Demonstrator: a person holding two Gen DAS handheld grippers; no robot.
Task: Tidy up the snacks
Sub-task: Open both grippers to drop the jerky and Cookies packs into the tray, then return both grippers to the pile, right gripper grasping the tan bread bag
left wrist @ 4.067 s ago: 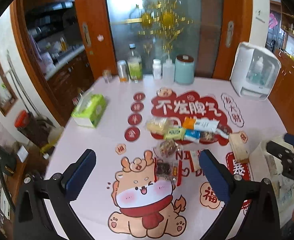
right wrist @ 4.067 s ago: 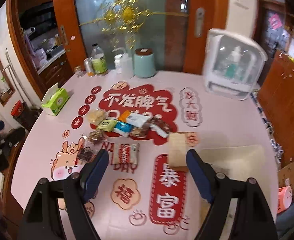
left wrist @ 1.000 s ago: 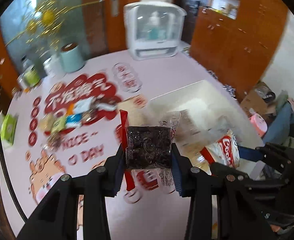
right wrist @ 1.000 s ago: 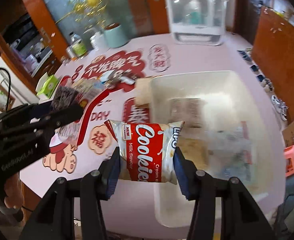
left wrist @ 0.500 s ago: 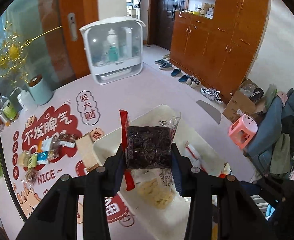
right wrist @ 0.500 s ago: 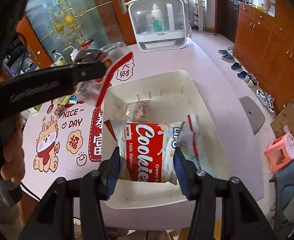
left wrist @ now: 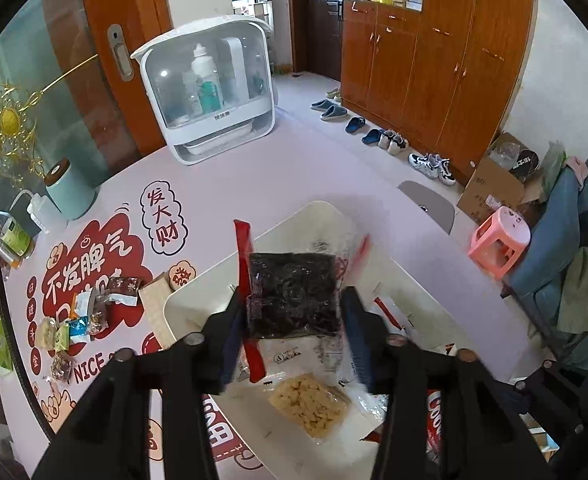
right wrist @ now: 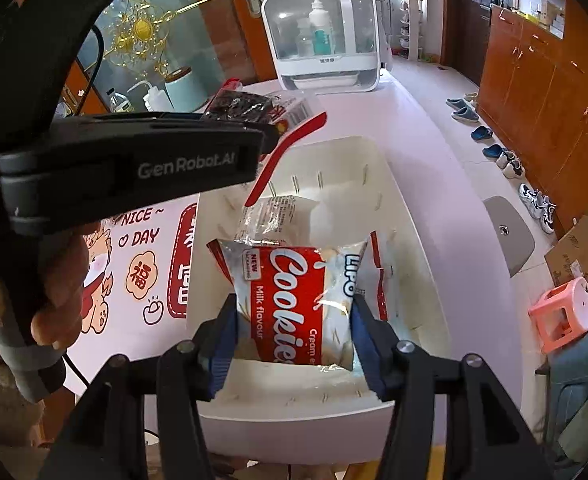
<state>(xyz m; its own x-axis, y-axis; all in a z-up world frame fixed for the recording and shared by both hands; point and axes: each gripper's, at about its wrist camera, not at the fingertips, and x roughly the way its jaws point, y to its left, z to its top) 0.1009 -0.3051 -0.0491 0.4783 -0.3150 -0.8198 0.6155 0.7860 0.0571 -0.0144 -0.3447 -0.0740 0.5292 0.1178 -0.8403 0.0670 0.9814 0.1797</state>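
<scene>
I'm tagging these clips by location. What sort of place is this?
Most likely a home, in a dining area by the entrance: a table with a festive printed cover, shoes lined up on the floor beside wooden cabinets, and a countertop bottle sterilizer.

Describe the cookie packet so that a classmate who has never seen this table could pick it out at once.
Find the white basket at the pink table's edge. Over its near end, between the right gripper's blue pads, is the cookie packet. Unlike the clear wrappers around it, it has a red panel reading "Cookies" in white script.
</scene>
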